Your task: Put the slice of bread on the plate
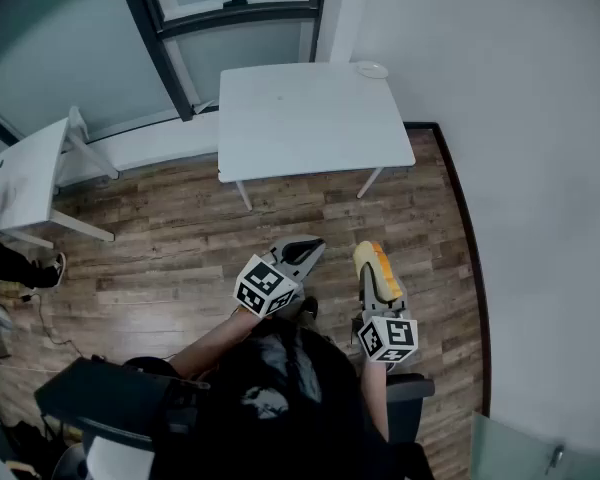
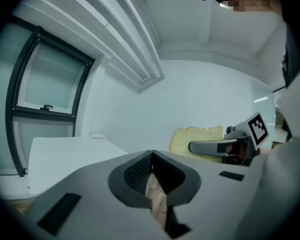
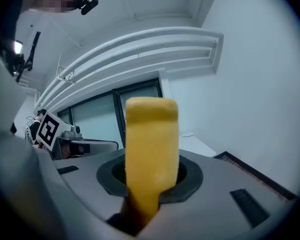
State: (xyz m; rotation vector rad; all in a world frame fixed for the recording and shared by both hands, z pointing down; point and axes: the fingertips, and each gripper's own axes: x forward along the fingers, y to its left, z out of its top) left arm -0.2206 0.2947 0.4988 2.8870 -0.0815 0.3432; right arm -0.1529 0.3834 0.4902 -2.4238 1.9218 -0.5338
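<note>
R gripper (image 1: 373, 259) clamped on bread slice (image 1: 382, 271), held on edge over wood floor (image 1: 180, 238). L gripper (image 1: 306, 249) just beside, jaws together, empty. Plate (image 1: 372, 69) on far corner of white table (image 1: 300, 118), well apart, floor between.

Left tool (image 1: 316, 245) — jaws together, empty; right tool (image 1: 373, 260) beside it, tight on the bread slice (image 3: 151, 144).

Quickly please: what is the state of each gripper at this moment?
The left gripper: closed, jaws together, holding nothing.
The right gripper: closed on the slice of bread.
</note>
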